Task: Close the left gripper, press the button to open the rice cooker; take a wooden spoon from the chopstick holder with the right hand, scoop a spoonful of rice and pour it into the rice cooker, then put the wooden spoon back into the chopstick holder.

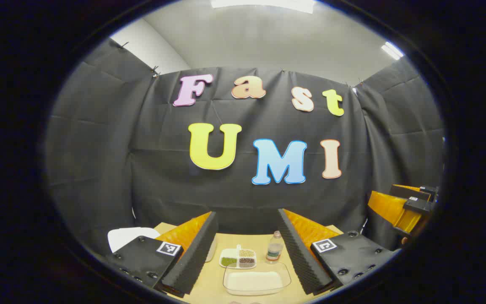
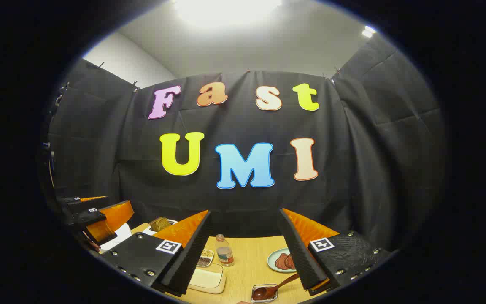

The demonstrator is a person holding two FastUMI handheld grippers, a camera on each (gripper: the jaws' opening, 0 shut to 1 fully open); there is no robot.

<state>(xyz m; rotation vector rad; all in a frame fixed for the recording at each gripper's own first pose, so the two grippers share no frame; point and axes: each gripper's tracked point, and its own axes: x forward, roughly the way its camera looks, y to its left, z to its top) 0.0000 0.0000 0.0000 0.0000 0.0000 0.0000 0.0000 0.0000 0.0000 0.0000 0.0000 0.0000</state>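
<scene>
My left gripper [image 1: 247,213] is open and held above the wooden table [image 1: 215,280], with nothing between its fingers. Below it lies a clear tray of white rice [image 1: 253,282]. A white rounded thing [image 1: 127,236], perhaps the rice cooker, peeks out behind the left finger. My right gripper [image 2: 245,211] is also open and empty, held above the table. A dark wooden spoon [image 2: 276,287] rests below it, its bowl in a small clear holder [image 2: 264,293] and its handle pointing up to the right. The rice tray [image 2: 207,276] sits left of the spoon.
A divided dish of grains [image 1: 238,258] and a small bottle [image 1: 274,248] stand behind the rice tray. A plate of brown food [image 2: 280,259] lies near the right finger. The other gripper shows at each view's edge [image 1: 407,207] [image 2: 95,217]. Black cloth walls close the booth.
</scene>
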